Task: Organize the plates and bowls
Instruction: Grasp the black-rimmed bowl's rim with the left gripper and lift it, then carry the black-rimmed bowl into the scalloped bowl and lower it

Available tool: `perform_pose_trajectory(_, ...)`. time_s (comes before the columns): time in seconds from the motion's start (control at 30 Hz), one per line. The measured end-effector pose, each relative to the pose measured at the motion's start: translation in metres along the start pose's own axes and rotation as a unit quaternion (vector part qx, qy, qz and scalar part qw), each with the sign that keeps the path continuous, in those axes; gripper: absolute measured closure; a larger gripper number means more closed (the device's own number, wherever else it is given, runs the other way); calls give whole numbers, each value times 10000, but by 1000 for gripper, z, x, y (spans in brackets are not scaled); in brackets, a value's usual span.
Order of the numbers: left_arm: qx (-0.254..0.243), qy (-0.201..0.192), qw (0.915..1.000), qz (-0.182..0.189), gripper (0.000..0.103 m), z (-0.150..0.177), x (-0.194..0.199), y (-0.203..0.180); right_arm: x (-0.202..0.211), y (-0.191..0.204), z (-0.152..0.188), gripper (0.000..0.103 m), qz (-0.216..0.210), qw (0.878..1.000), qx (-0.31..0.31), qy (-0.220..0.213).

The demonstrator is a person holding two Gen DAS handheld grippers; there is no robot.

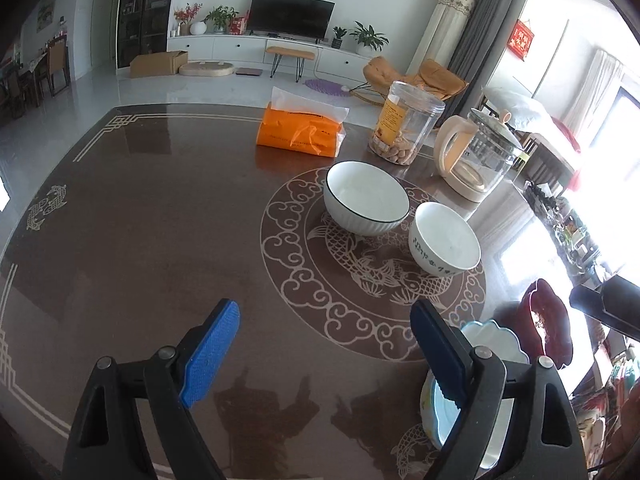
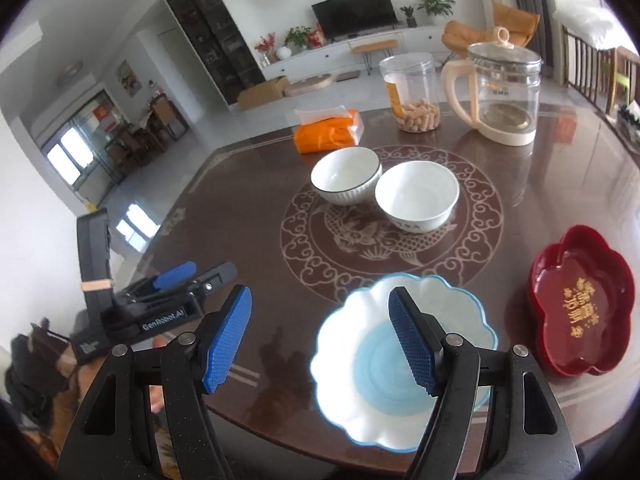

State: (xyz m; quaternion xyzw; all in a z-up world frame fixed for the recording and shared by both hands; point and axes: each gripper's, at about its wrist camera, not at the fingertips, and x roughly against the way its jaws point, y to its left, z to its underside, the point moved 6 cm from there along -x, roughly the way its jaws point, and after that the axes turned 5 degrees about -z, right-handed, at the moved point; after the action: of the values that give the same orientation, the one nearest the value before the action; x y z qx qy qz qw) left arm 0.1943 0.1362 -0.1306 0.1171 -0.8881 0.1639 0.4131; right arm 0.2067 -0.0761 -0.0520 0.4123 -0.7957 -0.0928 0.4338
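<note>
1. The left gripper [image 1: 324, 348] hangs over bare dark worktop [image 1: 140, 240], its blue pads spread wide with nothing between them; the right wrist view shows it [image 2: 188, 276] low at the left, its holder's hand blurred behind it
2. The right gripper [image 2: 320, 344] is also spread and empty, above the near edge of the worktop; its right finger crosses in front of the scalloped white-and-blue plate [image 2: 360, 380], so part of that plate is covered
3. In the left wrist view the same scalloped plate [image 1: 492, 338] is mostly hidden behind the gripper's right finger, only its rim and a slice of the blue centre showing
4. The red flower-shaped dish [image 2: 580, 300] sits at the near right, just beside the scalloped plate; whether it is one dish or a stack cannot be told, and its gold lettering is too small to read
5. Two white bowls stand close together on the round carved motif in the middle: the ribbed bowl [image 2: 346, 174] with a dark rim on the left, the plain bowl [image 2: 416, 196] on the right, whether touching is unclear
6. Farther off stand an orange tissue pack [image 2: 328, 132], a clear jar [image 2: 412, 92] and a glass kettle [image 2: 504, 92]; the right side of the left view is washed out by window glare
</note>
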Motion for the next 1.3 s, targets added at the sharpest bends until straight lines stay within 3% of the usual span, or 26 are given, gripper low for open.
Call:
perform_pose_trajectory(0.07, 28, -1, 10000, -28, 16, -24, -16, 4, -19, 2, -33, 28, -91, 9998, -183, 35)
perform_pose_trajectory(0.2, 193, 148, 9997, -8, 16, -62, -52, 8, -69, -4, -97, 28, 210, 9997, -63, 145)
perform_pose_trajectory(0.4, 303, 552, 9980, 52, 17, -94, -111, -3, -148, -55, -138, 29, 687, 9947, -373, 674)
perform_pose_trajectory(0.53, 367, 784, 9962, -103, 27, -97, -146, -5, -182, -83, -140, 31, 1026, 9896, -481, 887)
perform_pose_trajectory(0.6, 329, 868, 9956, -137, 32, -98, -159, -7, -195, -93, -137, 40, 1100, 9877, -500, 993)
perform_pose_trajectory(0.67, 295, 922, 9952, -145, 39, -96, -169, -10, -206, -103, -134, 57, 1181, 9853, -546, 1111)
perform_pose_trajectory(0.97, 314, 1075, 9937, 55, 89, -90, -193, -25, -236, -126, -120, 89, 1369, 9794, -620, 1346)
perform_pose_trajectory(1.03, 219, 1019, 9945, -145, 92, -90, -192, -27, -235, -126, -120, 93, 1367, 9794, -626, 1348)
perform_pose_trajectory(1.13, 251, 941, 9952, -124, 93, -87, -180, -24, -229, -120, -118, 93, 1284, 9812, -613, 1304)
perform_pose_trajectory(1.3, 168, 614, 9980, -43, 93, -87, -121, -24, -199, -98, -113, 92, 912, 9867, -724, 1134)
